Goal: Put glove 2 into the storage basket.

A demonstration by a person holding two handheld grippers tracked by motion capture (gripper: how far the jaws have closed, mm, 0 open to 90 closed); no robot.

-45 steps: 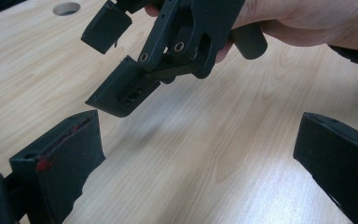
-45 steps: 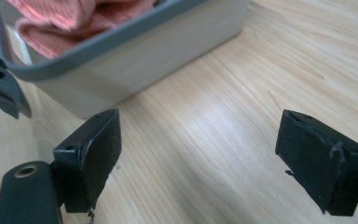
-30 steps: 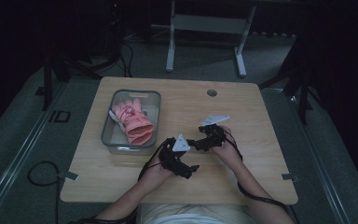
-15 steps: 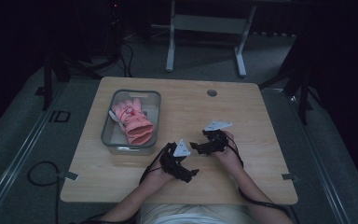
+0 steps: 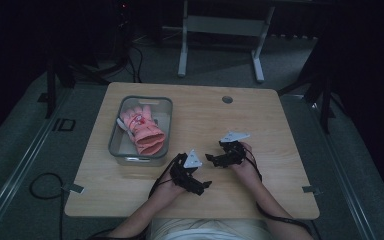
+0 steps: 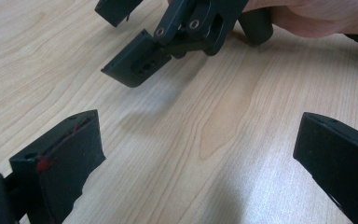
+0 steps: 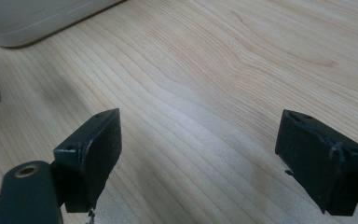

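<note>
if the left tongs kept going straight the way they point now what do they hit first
Most likely the right tongs: they sit straight ahead of the open left tongs, low over bare table. Depth is hard to judge.

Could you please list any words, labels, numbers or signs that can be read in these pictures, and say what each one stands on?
"ID": dark marking on the grey floor left of the table.
Small patch on the pink glove in the grey bin: too small and blurred to read.
Neither the left gripper nor the right gripper bears readable text.
</note>
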